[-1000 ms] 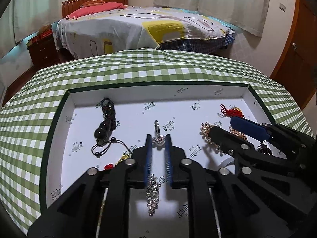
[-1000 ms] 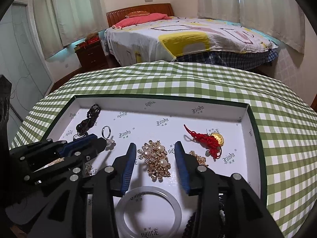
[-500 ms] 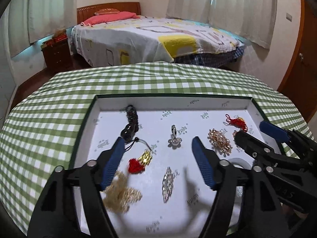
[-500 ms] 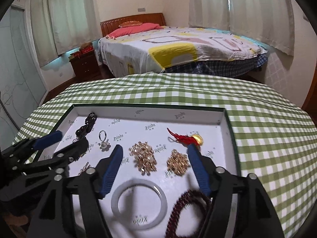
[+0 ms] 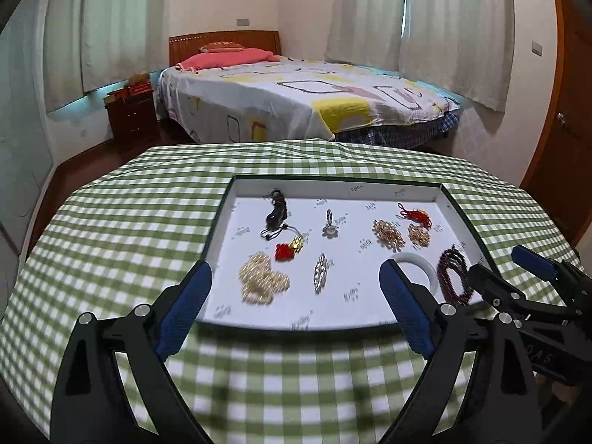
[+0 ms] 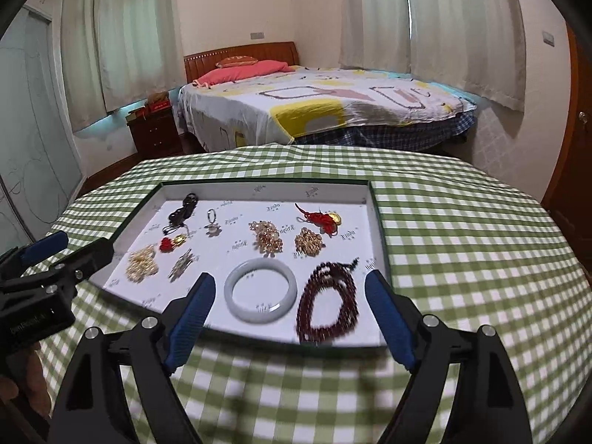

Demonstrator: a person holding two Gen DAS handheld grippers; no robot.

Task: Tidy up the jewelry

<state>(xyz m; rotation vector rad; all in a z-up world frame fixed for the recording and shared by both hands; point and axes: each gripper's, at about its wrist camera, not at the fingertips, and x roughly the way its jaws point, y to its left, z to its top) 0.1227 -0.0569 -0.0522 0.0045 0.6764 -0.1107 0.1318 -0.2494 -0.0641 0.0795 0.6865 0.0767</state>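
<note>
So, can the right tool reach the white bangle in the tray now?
Probably yes. The right tool is open and empty, the white bangle lies flat just ahead, apart from the red beads, with nothing over it.

Soft, even daylight is filtering through the curtains (image 5: 455,26) behind the bed (image 5: 296,100), leaving both wrist views moderately bright with no harsh glare. A pale bluish glow is showing beneath the curtain hem to the left of the bed. Strong fisheye distortion is bending the checked tablecloth (image 6: 462,229) into a dome, and dark vignetting is closing off every corner. Motion blur is smearing the tablecloth squares nearest the lens and softening the jewelry in the white tray (image 6: 259,188) in front of the bed. The bed itself is staying comparatively sharp. Shadows under the tray's contents are faint and diffuse.
</note>
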